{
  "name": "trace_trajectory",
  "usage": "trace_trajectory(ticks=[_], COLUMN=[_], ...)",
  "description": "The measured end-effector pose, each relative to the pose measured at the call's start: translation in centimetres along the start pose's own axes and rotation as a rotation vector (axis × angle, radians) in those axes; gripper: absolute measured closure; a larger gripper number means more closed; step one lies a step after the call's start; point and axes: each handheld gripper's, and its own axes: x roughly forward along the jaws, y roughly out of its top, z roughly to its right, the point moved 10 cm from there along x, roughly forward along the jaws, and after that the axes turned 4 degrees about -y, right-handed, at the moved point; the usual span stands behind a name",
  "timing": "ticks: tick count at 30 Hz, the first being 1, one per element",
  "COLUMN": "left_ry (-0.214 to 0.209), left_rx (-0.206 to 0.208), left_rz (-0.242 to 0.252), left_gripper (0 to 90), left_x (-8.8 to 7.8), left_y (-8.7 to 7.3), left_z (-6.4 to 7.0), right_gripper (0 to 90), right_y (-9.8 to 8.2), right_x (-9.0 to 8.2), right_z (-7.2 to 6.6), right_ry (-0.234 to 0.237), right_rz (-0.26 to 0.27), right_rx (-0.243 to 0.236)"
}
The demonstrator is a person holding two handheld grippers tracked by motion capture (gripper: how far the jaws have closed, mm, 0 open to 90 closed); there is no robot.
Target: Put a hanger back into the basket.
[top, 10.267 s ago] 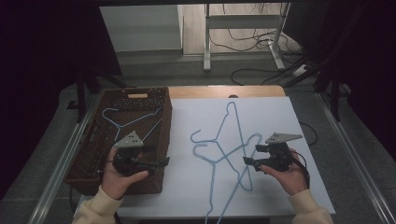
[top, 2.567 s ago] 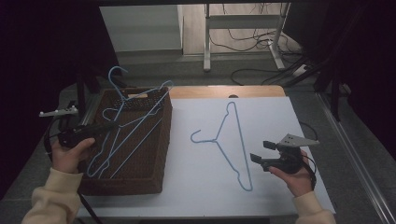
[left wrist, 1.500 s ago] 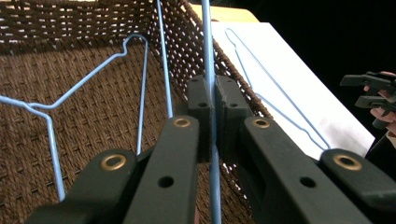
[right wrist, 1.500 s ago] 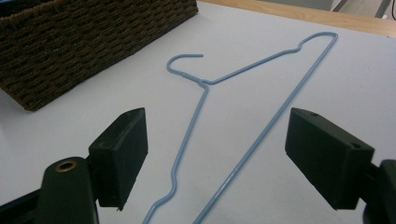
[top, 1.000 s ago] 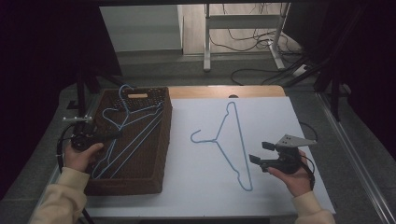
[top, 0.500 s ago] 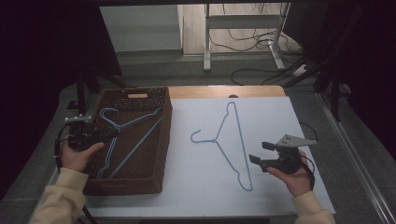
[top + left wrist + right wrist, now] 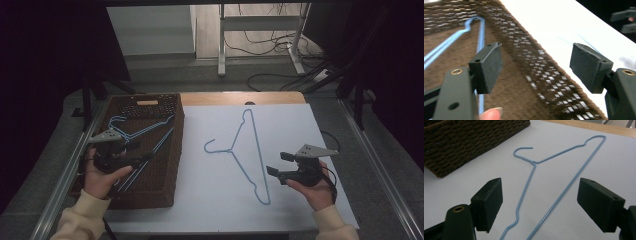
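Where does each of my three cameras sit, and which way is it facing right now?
High view: above the person's side, facing forward and down on basket, both hands, left gripper, right gripper.
Left gripper view: on that gripper, over the basket's hangers; open fingers, a fingertip.
Right gripper view: low, toward the hanger.
Shared: basket, white table sheet.

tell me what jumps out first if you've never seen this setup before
A thin blue wire hanger lies alone on the white table top, with the open right gripper beside its lower end. To the left sits a dark brown wicker basket holding more blue hangers. The left gripper is over it, its jaws just opened with nothing between them.
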Motion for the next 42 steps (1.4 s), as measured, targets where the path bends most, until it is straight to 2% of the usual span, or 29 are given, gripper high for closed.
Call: trace_trajectory(ticks=[7, 11, 17, 26, 31, 36, 42], left_ry=[-0.055, -0.07, -0.075, -0.065, -0.065, -0.068, -0.067], left_rx=[0.045, 0.058, 0.073, 0.072, 0.07, 0.075, 0.069], left_rz=[-0.019, -0.032, -0.032, -0.036, -0.034, -0.037, -0.041], left_gripper=[25.4, 25.0, 24.8, 24.7, 24.7, 24.6, 24.5], left_x=[2.0, 2.9, 3.3, 3.1, 3.0, 3.1, 3.1], left_y=[-0.2, -0.4, -0.7, -1.1, -1.1, -1.1, -1.2], left_z=[3.3, 4.5, 5.4, 5.3, 5.2, 5.3, 5.2], right_gripper=[20.8, 20.4, 19.0, 18.1, 26.3, 38.6, 62.6], right_y=[-0.3, -0.4, -0.6, -0.7, -1.2, -1.8, -3.3], right_x=[0.3, 0.4, 0.6, 0.7, 0.8, 0.9, 2.0], right_z=[-0.1, -0.2, -0.6, -0.2, 0.0, -0.4, -1.6], right_ry=[-0.008, -0.007, 0.003, -0.015, -0.04, -0.034, 0.0], right_rz=[-0.022, -0.034, -0.058, -0.1, -0.157, -0.229, -0.344], right_rx=[-0.016, -0.022, -0.023, 0.007, -0.003, -0.038, -0.089])
